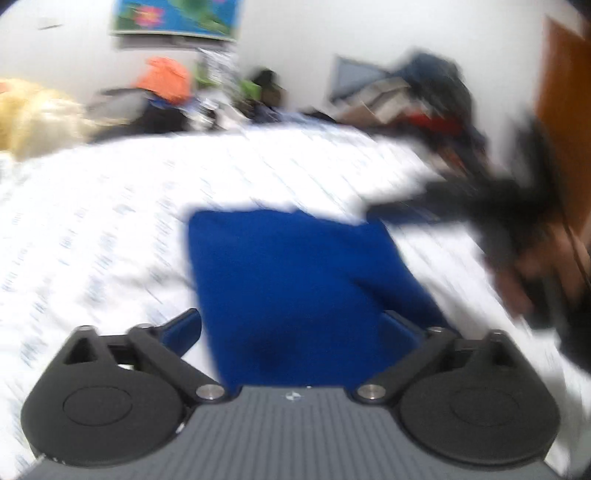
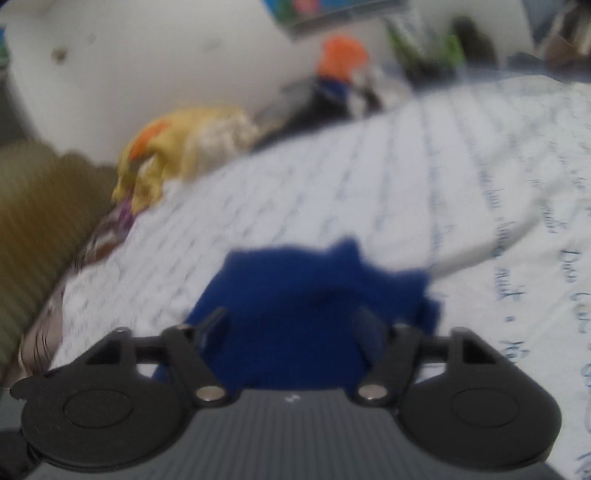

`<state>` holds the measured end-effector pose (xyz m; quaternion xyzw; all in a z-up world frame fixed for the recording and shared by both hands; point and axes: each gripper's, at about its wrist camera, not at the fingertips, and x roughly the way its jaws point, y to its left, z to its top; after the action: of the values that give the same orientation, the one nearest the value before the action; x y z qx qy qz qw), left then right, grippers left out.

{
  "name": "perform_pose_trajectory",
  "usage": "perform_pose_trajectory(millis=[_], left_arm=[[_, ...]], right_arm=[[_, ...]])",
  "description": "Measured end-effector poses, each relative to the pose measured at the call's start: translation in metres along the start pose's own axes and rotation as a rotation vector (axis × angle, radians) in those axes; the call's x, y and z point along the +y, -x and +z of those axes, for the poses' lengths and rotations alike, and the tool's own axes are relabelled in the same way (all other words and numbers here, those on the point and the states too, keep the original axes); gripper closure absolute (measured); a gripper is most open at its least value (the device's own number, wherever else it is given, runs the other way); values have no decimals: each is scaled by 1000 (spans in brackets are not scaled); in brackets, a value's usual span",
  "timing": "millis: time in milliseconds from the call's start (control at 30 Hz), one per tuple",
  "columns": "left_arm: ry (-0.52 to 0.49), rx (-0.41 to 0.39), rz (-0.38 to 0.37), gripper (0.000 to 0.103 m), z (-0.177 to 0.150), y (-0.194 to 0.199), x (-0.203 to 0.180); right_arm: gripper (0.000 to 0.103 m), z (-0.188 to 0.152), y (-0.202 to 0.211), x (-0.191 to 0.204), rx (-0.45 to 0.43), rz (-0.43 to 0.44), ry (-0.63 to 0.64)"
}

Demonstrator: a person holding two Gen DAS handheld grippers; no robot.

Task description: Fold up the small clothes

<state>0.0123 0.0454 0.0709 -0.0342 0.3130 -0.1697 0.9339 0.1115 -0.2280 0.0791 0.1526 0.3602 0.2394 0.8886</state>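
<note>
I use the blue cloth as my landmark. It is a deep royal-blue piece of soft, matte fabric lying on the bed sheet, a white sheet printed with rows of thin blue handwriting-like script. From the left wrist view the cloth reads as a flat, roughly rectangular fold with a straight far edge and smooth face; from the right wrist view its far edge looks ragged and bumpy, though motion blur softens the outline.

My left hand-held gripper hangs over the near part of the cloth, released: its two blue-padded fingers stand wide, one off each side of the fabric, and I see neither pad pressing on it. My right hand-held gripper is also released, its dark fingers spread over the near end of the cloth with the fabric lying loose between them. In the left wrist view that right gripper shows as a black blur at the cloth's far right corner, with a hand behind it; I cannot tell whether it touches the fabric there.

Beyond the cloth, past the far edge of the bed, sits a heap of crumpled pale yellow fabric and something bright orange among dark clutter against a white wall. A colourful flower poster hangs above. To the cloth's left in the right wrist view stands an olive, ribbed surface.
</note>
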Motion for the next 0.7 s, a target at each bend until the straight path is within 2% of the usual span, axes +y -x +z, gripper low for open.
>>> perform_pose_trajectory(millis=[33,100,167,233,267,300,333,367,400,433,500,567,600,633,700], left_arm=[[45,18,10,3,12,-11,13],[124,84,30,9,32,-44,34],[163,155,74,23,48,-82,46],[162,199,82,33,62,-112,48],[151,206,68,44,65,-122,47],[130,211,55,58,69,-130,44],[94,208,76,81,68,-134,41],[53,185,128,83,70,-137,35],[29,158,152,84,72,-135,30],[-4,114,169,85,72,-129,25],[-131,20,228,86,69,-121,9],[-222,24,265,86,65,-130,-3],[-242,46,291,86,60,-137,-4],[-254,60,314,81,54,-142,-4],[-249,27,320,71,45,-126,-3]], right_arm=[[22,6,-1,-12,9,-22,-41],[22,12,-13,-33,80,-74,-106],[22,15,-36,-44,161,-79,-142],[21,15,-46,-43,152,-104,-129],[21,16,-50,-41,147,-93,-120],[32,17,-54,-40,137,-73,-116],[73,16,-57,-38,120,-54,-98],[82,15,-59,-35,123,-59,-59],[82,16,-61,-30,115,-81,-17],[89,18,-59,-24,90,-93,25],[97,21,-44,-3,-24,-96,166],[97,22,-38,12,-140,-105,282],[97,25,-46,11,-136,-118,286],[97,27,-59,5,-83,-126,255],[96,30,-77,-10,67,-128,130]])
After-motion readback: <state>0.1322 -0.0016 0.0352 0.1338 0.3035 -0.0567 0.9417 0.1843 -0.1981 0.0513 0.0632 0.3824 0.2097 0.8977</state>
